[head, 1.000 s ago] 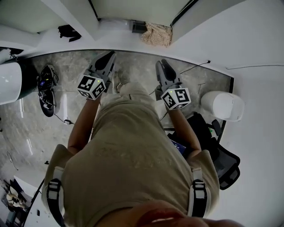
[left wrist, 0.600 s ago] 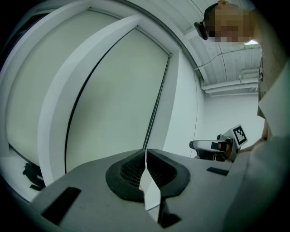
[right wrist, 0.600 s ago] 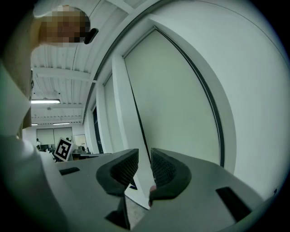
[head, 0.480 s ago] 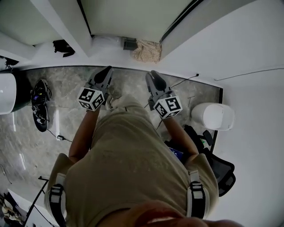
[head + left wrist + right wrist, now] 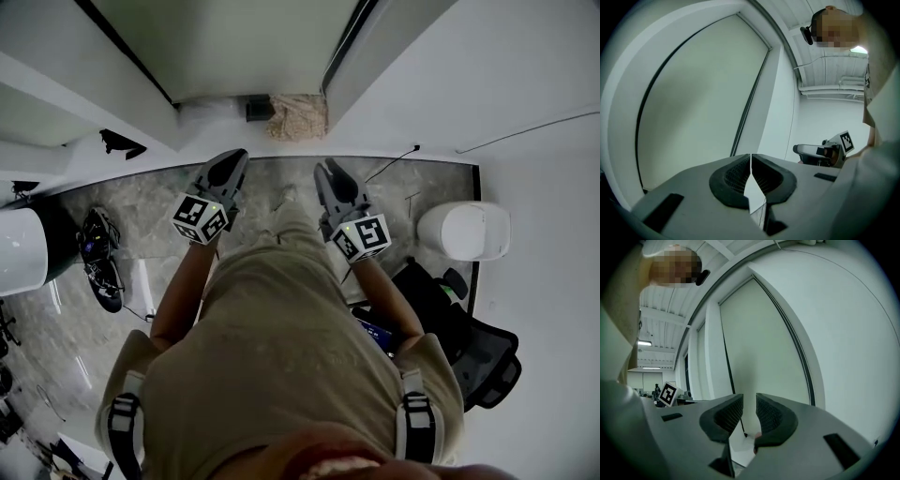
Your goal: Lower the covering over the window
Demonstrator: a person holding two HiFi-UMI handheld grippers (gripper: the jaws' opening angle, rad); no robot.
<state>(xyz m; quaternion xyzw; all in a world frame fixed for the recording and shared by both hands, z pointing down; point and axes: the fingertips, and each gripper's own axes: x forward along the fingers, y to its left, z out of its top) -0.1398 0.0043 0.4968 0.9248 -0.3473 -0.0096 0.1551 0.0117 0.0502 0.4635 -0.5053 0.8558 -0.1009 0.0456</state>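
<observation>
Both grippers are nearer the blind (image 5: 246, 45) than a second ago. The left gripper (image 5: 234, 157) is clenched on nothing. The right gripper (image 5: 328, 170) stands slightly parted and empty. The blind hangs ahead of them, with a cord (image 5: 727, 371) at its left edge.

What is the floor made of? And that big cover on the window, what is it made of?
The floor looks like polished stone or stone-look tile. It is grey with cloudy veins, and bright streaks of light reflect off it. The window covering looks like a matte roller shade of fabric or vinyl. It is flat and pale beige-green, with no folds, slats or shine. The pictures do not show which.
</observation>
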